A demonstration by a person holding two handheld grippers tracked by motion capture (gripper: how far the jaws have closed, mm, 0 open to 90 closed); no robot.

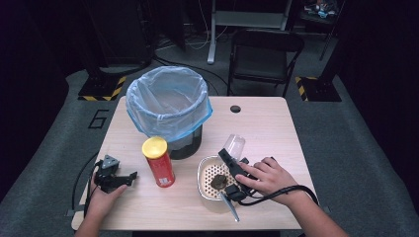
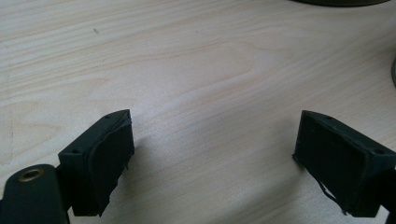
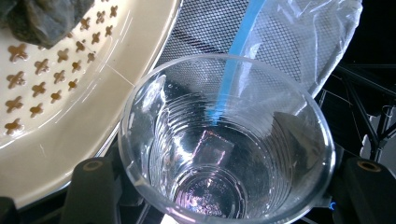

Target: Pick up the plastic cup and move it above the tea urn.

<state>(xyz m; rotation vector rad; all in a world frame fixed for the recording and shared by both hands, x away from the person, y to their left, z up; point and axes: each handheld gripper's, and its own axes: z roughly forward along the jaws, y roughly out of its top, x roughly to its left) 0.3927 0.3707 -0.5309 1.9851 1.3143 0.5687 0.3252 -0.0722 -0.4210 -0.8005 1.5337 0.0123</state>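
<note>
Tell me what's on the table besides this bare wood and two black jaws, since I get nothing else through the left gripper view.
Observer: A red can with a yellow lid stands near the middle, in front of a bin lined with a clear bag.
Operator: What is the other hand doing?
Observer: The right gripper holds a clear plastic cup, jaws on either side of it.
Operator: Anything in the cup?
Observer: It looks empty in the right gripper view.
Operator: And next to it?
Observer: A cream perforated strainer with a dark lump in it.
</note>
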